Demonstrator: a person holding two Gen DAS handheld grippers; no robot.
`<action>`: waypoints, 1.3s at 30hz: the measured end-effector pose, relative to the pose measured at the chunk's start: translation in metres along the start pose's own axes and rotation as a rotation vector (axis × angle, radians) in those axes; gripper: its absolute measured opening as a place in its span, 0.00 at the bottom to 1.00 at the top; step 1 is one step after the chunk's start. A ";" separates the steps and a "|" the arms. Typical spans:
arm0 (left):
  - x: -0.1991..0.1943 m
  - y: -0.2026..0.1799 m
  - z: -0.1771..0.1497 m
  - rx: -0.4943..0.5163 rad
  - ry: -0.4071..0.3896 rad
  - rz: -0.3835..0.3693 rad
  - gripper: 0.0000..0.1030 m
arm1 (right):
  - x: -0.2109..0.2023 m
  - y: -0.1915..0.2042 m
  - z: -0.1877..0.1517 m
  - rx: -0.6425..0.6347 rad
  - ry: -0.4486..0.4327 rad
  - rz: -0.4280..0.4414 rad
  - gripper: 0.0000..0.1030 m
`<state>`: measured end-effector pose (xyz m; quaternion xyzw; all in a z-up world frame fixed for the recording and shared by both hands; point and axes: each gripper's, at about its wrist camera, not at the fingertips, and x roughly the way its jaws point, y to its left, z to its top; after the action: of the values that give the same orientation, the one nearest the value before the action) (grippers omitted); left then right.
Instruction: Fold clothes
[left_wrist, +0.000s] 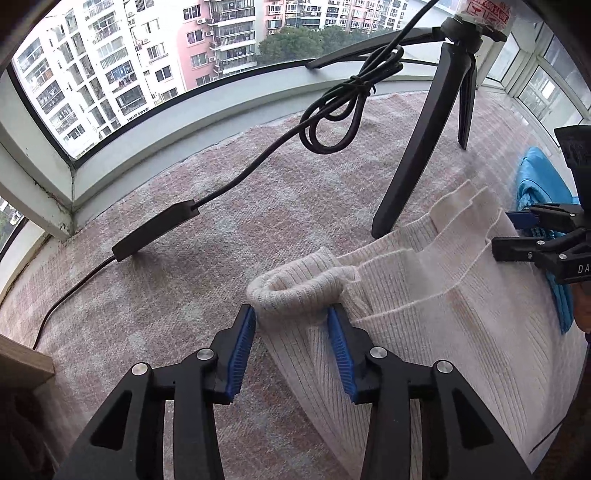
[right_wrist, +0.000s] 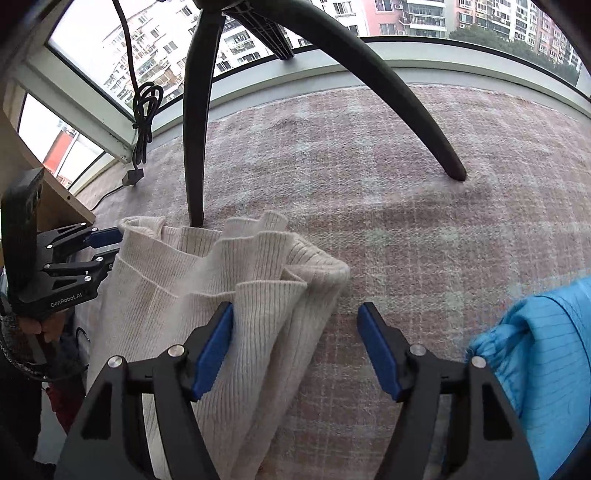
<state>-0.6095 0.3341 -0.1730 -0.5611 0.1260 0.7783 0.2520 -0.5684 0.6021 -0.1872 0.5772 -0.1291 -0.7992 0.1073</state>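
Observation:
A cream ribbed knit garment (left_wrist: 424, 295) lies bunched in folds on the pink plaid cloth; it also shows in the right wrist view (right_wrist: 207, 291). My left gripper (left_wrist: 291, 328) has its jaws apart on either side of the garment's rolled cuff (left_wrist: 299, 284), not closed on it. My right gripper (right_wrist: 295, 332) is open, its left finger against the garment's right folds, its right finger over bare cloth. Each gripper shows in the other's view: the right one (left_wrist: 517, 236) and the left one (right_wrist: 107, 247).
A black tripod (left_wrist: 424, 147) stands on the plaid cloth (right_wrist: 406, 206) just behind the garment. A black cable with an adapter box (left_wrist: 155, 230) lies at the left. A blue garment (right_wrist: 546, 350) lies at the right. Window frames bound the far side.

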 end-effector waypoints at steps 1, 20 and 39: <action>-0.003 0.002 -0.001 -0.005 0.004 -0.016 0.38 | 0.000 -0.001 0.001 -0.006 0.009 0.010 0.65; -0.001 0.025 -0.009 -0.059 0.049 -0.139 0.62 | -0.005 -0.007 0.002 -0.019 -0.003 0.099 0.73; -0.022 -0.005 -0.014 -0.005 -0.029 -0.211 0.14 | -0.022 0.025 -0.007 -0.091 -0.052 0.126 0.23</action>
<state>-0.5897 0.3259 -0.1563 -0.5604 0.0608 0.7559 0.3329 -0.5541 0.5849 -0.1610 0.5414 -0.1317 -0.8106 0.1802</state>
